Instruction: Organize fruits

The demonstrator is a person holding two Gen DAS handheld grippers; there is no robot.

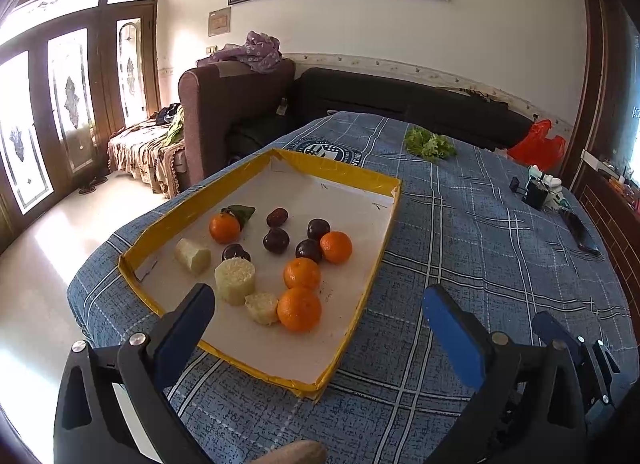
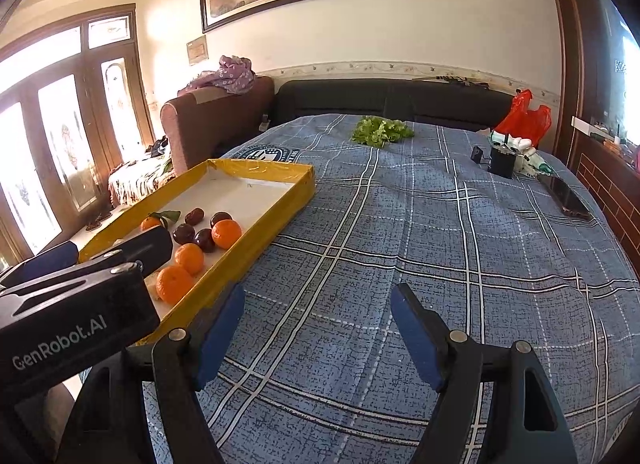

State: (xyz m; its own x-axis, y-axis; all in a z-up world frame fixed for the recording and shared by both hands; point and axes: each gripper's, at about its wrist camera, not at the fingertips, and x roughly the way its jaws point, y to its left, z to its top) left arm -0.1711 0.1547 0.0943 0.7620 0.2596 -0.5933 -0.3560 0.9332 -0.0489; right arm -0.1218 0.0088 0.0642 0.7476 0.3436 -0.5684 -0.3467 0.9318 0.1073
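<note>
Left gripper [image 1: 318,316] hangs with its jaws spread wide and nothing between the blue pads, poised over the near end of the yellow-edged tray [image 1: 352,328]. Right in the gap, nearest the jaws, sits an orange [image 1: 299,309], with a small pale cut chunk [image 1: 262,307] touching it on the left-finger side. Just beyond, a second orange [image 1: 302,273] and a taller pale cylinder [image 1: 235,281]; a pale wedge [image 1: 193,255] lies further toward the left finger. Deeper in: dark plums [image 1: 276,240] scattered (five, as far as the view shows), a third orange [image 1: 336,247] touching one plum, and a leafy orange [image 1: 224,227] at the far side of the cluster. The far half of the tray is bare white.

Right gripper [image 2: 318,334], jaws likewise wide and holding nothing, hangs over the blue plaid cloth [image 2: 440,224], the tray off beyond its left finger. Far ahead of those jaws, a bunch of green lettuce [image 2: 382,131]; off past the right finger, a small black box [image 2: 502,160] and a red bag [image 2: 524,116].
</note>
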